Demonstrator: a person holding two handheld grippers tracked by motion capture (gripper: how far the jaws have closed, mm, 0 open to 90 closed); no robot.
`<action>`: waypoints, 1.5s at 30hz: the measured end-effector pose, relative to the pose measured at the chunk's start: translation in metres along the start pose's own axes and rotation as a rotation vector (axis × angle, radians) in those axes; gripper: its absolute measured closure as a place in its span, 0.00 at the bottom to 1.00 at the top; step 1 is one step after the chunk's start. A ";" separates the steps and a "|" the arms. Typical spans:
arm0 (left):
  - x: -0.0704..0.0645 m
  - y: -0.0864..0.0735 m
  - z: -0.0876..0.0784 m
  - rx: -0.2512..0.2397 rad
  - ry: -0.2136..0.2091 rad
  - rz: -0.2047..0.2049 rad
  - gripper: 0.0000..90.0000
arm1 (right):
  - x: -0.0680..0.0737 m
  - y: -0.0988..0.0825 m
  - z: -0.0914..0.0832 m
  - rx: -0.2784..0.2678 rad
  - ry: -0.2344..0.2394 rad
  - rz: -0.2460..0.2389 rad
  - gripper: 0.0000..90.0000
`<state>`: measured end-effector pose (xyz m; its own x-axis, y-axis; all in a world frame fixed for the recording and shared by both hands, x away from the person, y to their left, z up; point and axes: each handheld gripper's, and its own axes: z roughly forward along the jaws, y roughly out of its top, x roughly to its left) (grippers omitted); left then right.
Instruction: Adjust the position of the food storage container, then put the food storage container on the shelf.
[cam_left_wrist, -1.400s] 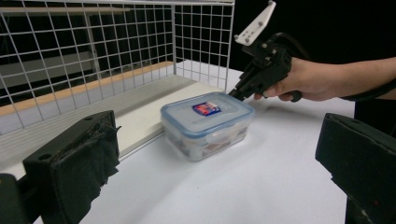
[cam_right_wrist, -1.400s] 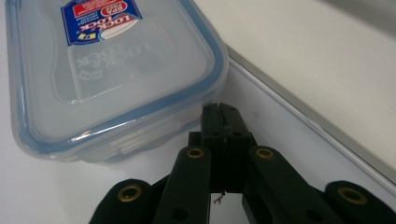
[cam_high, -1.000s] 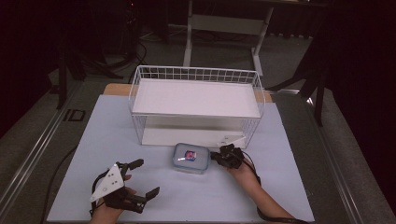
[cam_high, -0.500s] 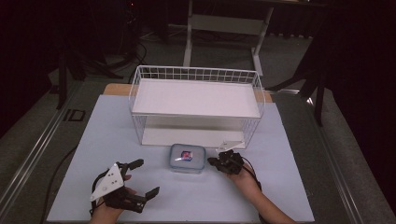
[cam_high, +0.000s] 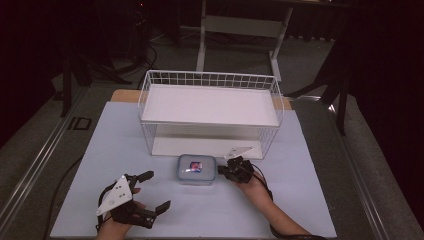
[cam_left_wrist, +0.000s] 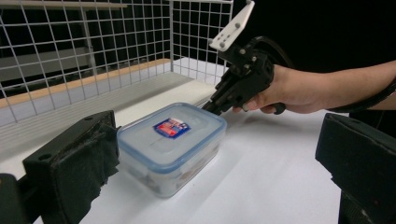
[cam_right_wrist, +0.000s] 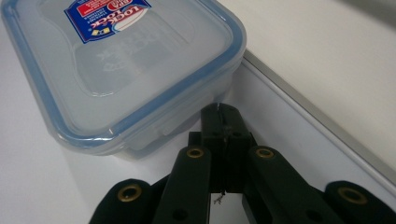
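A clear plastic box with a blue-sealed lid and a red and blue sticker lies on the white mat in front of the wire rack. My right gripper is shut, with its tips against the box's right side. In the right gripper view the closed tips touch the lid's side flap on the box, and nothing shows between the jaws. My left gripper stands open near the front left, apart from the box. In its own view the box lies ahead between the wide jaws and the right gripper meets its far corner.
A white wire rack with an upper shelf and a low base board stands just behind the box. The pale mat covers the table. Dark stands and cables surround the table on the floor.
The right gripper has edged slightly left and nearer to me along the box's side. The box has shifted a touch to the left. The left gripper has kept still.
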<state>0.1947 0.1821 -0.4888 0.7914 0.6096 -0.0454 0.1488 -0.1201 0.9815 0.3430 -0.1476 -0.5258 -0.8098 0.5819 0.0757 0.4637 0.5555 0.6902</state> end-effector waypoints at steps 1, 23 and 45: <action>0.000 0.000 0.000 0.001 0.000 0.001 0.00 | 0.001 0.002 0.002 0.002 -0.001 -0.006 1.00; 0.004 0.002 0.007 0.077 0.117 0.018 0.00 | 0.016 -0.010 -0.048 -0.169 -0.022 -0.028 0.27; 0.040 0.044 0.039 0.223 0.060 -0.167 0.00 | 0.028 0.025 -0.059 -0.256 -0.041 0.035 0.16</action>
<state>0.2556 0.1706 -0.4547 0.7094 0.6798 -0.1859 0.4068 -0.1795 0.8957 0.3110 -0.1523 -0.4642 -0.7769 0.6248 0.0774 0.3813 0.3691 0.8476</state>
